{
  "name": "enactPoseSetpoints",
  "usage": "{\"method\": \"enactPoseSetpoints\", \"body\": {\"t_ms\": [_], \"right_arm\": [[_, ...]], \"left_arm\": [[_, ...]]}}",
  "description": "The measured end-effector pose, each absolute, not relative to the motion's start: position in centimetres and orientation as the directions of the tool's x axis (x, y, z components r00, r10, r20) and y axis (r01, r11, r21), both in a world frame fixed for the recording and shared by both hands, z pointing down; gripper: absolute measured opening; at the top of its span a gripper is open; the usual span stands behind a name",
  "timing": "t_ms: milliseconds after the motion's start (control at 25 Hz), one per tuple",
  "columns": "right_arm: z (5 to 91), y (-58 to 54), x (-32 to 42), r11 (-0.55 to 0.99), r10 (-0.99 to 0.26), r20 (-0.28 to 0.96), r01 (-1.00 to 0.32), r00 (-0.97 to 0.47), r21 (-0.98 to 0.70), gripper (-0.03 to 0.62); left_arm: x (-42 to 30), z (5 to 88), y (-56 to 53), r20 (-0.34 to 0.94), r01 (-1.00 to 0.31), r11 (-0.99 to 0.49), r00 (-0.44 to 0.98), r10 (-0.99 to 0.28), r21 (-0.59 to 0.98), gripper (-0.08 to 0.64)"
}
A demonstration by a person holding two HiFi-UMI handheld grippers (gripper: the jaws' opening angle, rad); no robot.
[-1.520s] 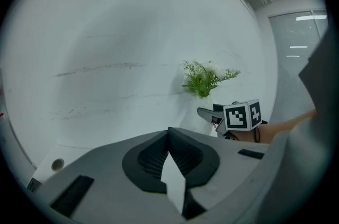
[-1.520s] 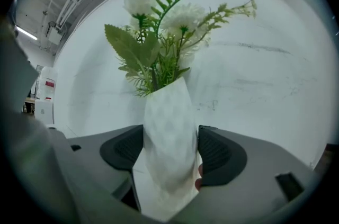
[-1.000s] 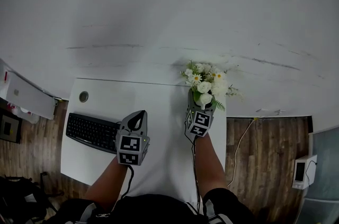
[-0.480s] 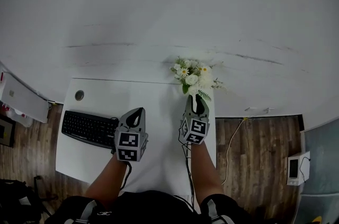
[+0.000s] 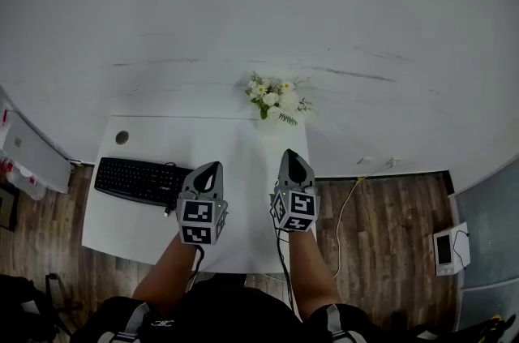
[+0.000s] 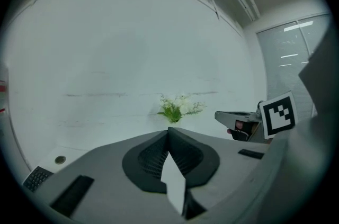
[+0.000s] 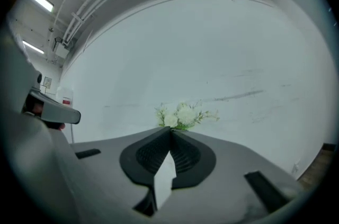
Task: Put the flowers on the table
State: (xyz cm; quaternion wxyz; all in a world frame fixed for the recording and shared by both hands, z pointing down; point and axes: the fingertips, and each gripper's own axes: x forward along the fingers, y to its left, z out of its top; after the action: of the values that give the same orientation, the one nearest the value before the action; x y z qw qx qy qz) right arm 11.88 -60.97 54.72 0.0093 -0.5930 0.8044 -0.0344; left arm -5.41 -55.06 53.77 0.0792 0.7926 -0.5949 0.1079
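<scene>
Risk of knocking the flowers [image 5: 272,98], parked at the far right corner of the desk [image 5: 243,163] by the wall, over that edge on a careless return, fingers of left gripper [image 5: 211,168] clenched empty, those of right gripper [image 5: 290,155] just clenched on nothing.

Grey left gripper [image 5: 212,166], right gripper [image 5: 291,154], marker cubes [image 5: 202,221]
</scene>
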Motion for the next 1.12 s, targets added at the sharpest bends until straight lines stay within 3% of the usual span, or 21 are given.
{"method": "enactPoseSetpoints", "body": {"t_ms": [320,560,1120], "right_arm": [[48.0,-45.9,14.5,0.283,-0.958,-0.060,-0.956,-0.279,-0.079,0.002],[46.5,-38.0,16.5,0.289,-0.957,-0.047,-0.953,-0.286,-0.087,0.000],[41.0,-33.6,15.5,0.311,-0.948,-0.094,-0.948,-0.304,-0.067,0.000]], "left_arm": [[-0.7,50.3,-43.0,0.186,-0.946,-0.324,0.315,-0.931,-0.020,0.002],[1.4,48.8,-35.1,0.171,-0.947,-0.320,0.310,-0.935,-0.035,0.002],[1.8,42.8,-31.4,0.112,-0.941,-0.330,0.320,-0.941,-0.080,0.002]]}}
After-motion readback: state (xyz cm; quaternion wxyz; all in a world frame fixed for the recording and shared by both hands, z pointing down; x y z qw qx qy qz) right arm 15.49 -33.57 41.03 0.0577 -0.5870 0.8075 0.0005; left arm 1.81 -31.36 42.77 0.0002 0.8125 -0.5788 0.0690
